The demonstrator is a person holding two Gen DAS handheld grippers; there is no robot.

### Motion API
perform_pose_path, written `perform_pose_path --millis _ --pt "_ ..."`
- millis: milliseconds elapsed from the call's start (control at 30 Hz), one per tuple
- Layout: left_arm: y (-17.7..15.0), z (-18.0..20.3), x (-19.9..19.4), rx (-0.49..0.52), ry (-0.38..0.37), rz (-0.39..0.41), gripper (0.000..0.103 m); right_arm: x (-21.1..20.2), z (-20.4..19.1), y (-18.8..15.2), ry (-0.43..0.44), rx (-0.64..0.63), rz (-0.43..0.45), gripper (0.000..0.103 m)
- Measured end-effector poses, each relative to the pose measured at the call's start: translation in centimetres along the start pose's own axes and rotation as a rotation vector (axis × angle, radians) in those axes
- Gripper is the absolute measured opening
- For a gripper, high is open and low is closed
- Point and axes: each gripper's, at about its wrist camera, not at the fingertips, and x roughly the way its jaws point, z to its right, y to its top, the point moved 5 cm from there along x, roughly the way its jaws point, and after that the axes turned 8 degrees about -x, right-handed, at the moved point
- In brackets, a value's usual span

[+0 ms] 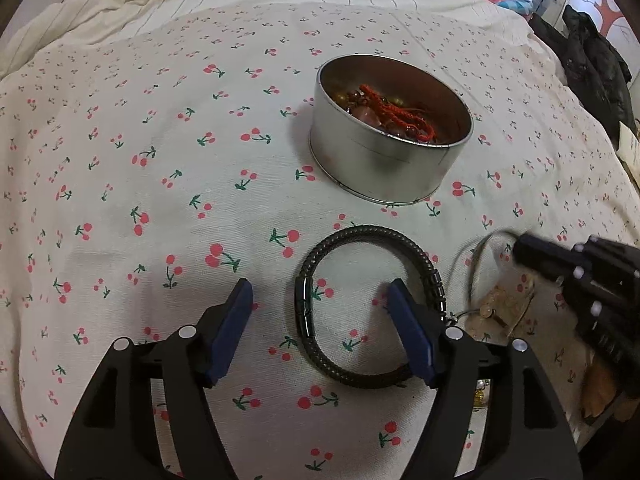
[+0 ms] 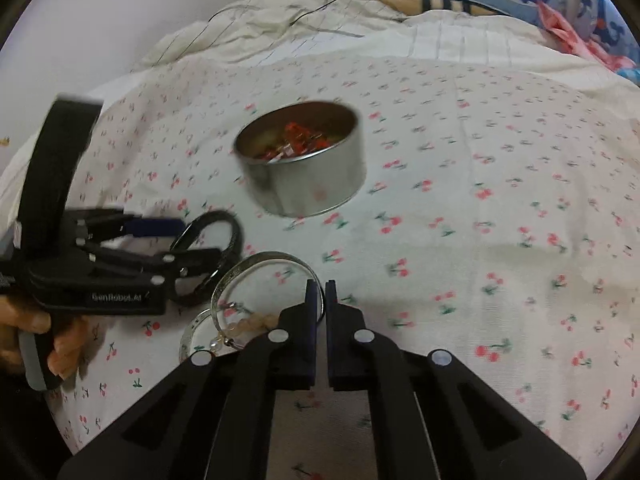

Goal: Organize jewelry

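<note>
Left wrist view: a round metal tin (image 1: 390,160) stands open on the cherry-print cloth (image 1: 140,160). Inside it lie a red braided cord (image 1: 396,114), dark reddish beads and a few gold-coloured beads, heaped against the far wall; the pieces overlap, so no count can be taken. Just nearer than the tin, apart from it, a black braided bracelet (image 1: 366,308) lies flat on the cloth. The left gripper (image 1: 320,300) hovers low with its blue-padded fingers spread wide; the right finger stands inside the bracelet's loop, the left finger outside it, neither visibly touching. To the right, a thin silver bangle (image 1: 478,264) and a pale beaded piece (image 1: 500,312) sit beside the bracelet, partly covered by the right gripper (image 1: 520,248), which is blurred in this view.

Right wrist view: the right gripper's fingers are drawn nearly together, and the bangle's rim (image 2: 268,258) passes between the pads; whether it is pinched or merely lies behind them cannot be told. A clear ring-shaped band (image 2: 192,334) and pale beads lie beneath the bangle. The tin (image 2: 304,168) appears beyond, its red contents blurred.
</note>
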Motion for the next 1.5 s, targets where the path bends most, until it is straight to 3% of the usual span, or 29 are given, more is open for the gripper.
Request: perform_pose_path --millis 100,200,367,533,667,733,767,800,933,1133,1300,1367,1400,1433,1500 --pt "-0.2 0.1 0.0 0.005 0.004 0.007 0.068 -0.1 1.8 -0.2 -0.063 0.032 -0.016 0.005" --pt "-0.2 0.0 0.0 0.014 0.009 0.014 0.07 0.4 2.9 -0.6 -0.068 0.062 -0.05 0.007" --pt "-0.1 0.4 0.1 0.024 0.017 0.026 0.073 0.9 1.5 -0.7 -0.046 0.015 -0.047 0.036" --pt "-0.5 0.3 0.1 0.026 0.027 0.042 0.079 1.3 1.4 -0.8 -0.052 -0.001 -0.054 0.038" --pt "-0.5 0.2 0.1 0.029 0.043 0.056 0.084 1.3 1.3 -0.9 -0.072 -0.015 -0.055 0.035" --pt "-0.5 0.1 0.1 0.026 0.046 0.058 0.084 1.3 1.4 -0.8 -0.081 -0.011 -0.053 0.023" --pt "-0.5 0.1 0.1 0.026 0.046 0.058 0.085 1.2 1.7 -0.8 -0.086 -0.002 -0.05 0.009" --pt "-0.5 0.1 0.1 0.025 0.049 0.059 0.085 1.0 1.9 -0.8 -0.089 0.005 -0.047 0.005" --pt "-0.5 -0.1 0.2 0.02 0.057 0.064 0.088 0.2 2.8 -0.6 -0.135 0.025 -0.021 0.004" --pt "-0.6 -0.1 0.1 0.016 0.068 0.068 0.09 0.5 3.3 -0.7 -0.104 0.069 -0.026 0.005" --pt "-0.6 -0.1 0.1 0.012 0.074 0.072 0.092 1.3 2.6 -0.9 -0.105 0.035 -0.053 0.014" --pt "-0.6 0.0 0.1 0.012 0.076 0.072 0.092 1.4 2.4 -0.9 -0.112 0.023 -0.051 0.013" --pt "-0.6 0.0 0.1 0.013 0.074 0.075 0.092 1.3 2.2 -0.9 -0.114 0.013 -0.05 0.008" --pt "-0.6 0.0 0.1 0.015 0.073 0.077 0.091 1.1 2.1 -0.8 -0.118 0.002 -0.048 0.004" --pt "-0.6 0.2 -0.1 0.024 0.045 0.082 0.076 0.7 1.9 -0.8 -0.128 -0.01 -0.039 0.004"
